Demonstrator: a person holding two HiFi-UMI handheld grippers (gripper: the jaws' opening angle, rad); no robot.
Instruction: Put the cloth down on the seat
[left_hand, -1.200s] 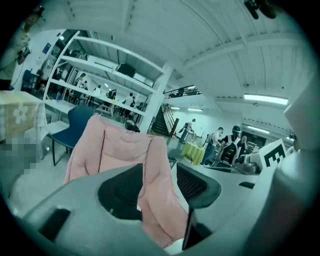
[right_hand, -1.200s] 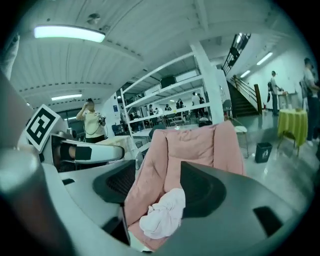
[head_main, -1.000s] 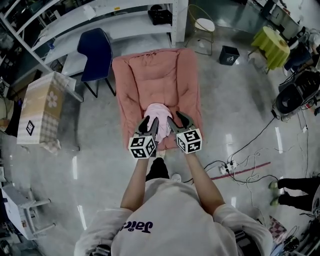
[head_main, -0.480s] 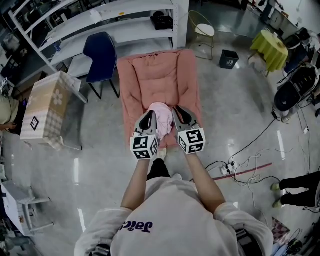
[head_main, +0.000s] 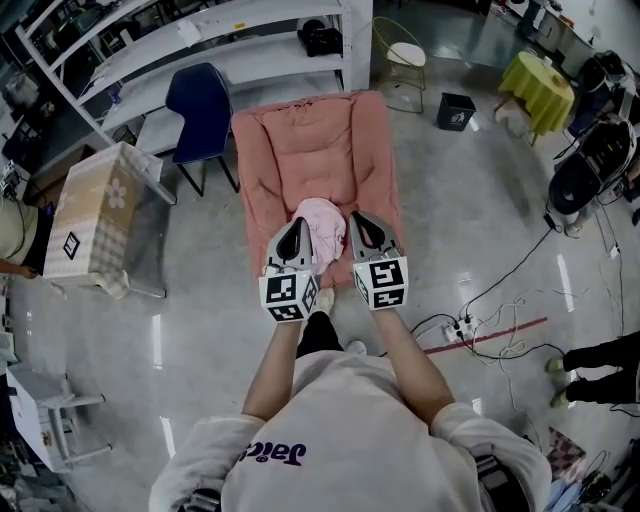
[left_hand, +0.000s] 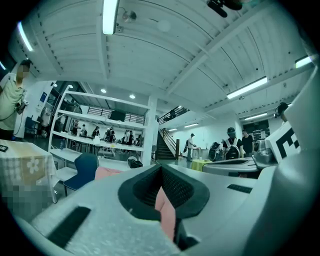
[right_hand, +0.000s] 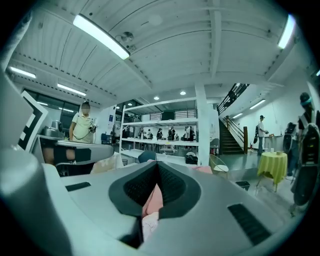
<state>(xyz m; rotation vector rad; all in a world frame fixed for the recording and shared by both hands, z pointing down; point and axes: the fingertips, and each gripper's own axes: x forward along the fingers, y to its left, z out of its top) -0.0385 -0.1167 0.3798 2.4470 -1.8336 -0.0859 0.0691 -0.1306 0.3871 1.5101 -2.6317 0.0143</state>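
Observation:
A light pink cloth (head_main: 320, 222) lies bunched on the front part of a salmon cushioned seat (head_main: 312, 140). My left gripper (head_main: 296, 238) is at the cloth's left edge and my right gripper (head_main: 362, 234) at its right edge. Both are shut. In the left gripper view, a fold of pink cloth (left_hand: 165, 212) is pinched between the closed jaws of the left gripper (left_hand: 161, 186). In the right gripper view, pink cloth (right_hand: 150, 204) is likewise pinched in the right gripper (right_hand: 157, 179).
A dark blue chair (head_main: 200, 105) stands left of the seat, with a cloth-covered box (head_main: 95, 215) further left. White shelving (head_main: 230, 45) runs behind. A round stool (head_main: 405, 55) and a black bin (head_main: 456, 110) stand at the back right. Cables (head_main: 480, 320) lie on the floor at right.
Both grippers' jaws went from spread wide around the cloth to closed on its edges. The grippers stayed over the front of the seat.

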